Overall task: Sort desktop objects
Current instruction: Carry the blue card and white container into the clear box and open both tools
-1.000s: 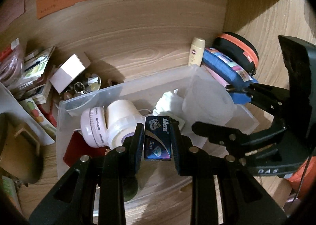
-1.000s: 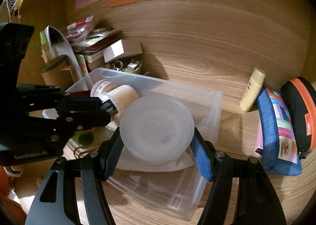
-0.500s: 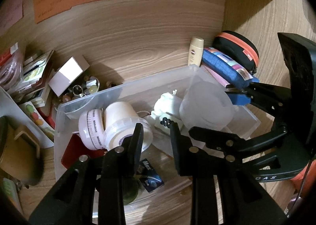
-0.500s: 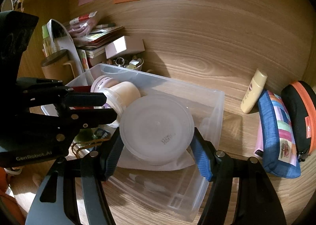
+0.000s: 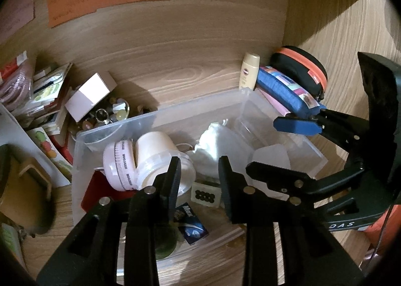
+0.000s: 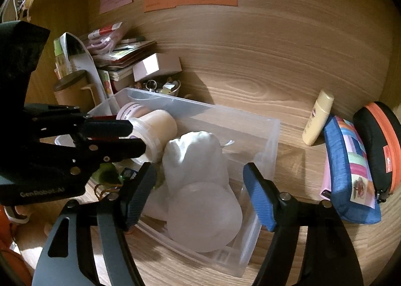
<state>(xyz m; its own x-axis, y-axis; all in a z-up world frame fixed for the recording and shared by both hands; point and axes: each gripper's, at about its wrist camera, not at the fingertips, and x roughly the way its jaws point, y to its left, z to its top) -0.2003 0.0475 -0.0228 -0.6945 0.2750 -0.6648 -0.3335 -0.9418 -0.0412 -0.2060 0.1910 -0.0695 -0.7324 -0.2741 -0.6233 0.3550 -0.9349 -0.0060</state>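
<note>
Nearest, the right claw stands wide and empty over the clear bin, and the frosted round container lies in the bin below it, against the white pouch. The left claw is narrowly parted and holds nothing, above the small blue packet on the bin floor. For the next item, I think each claw should rise straight over the bin wall, then reach to the cream bottle and blue pencil case farther on the tabletop.
</note>
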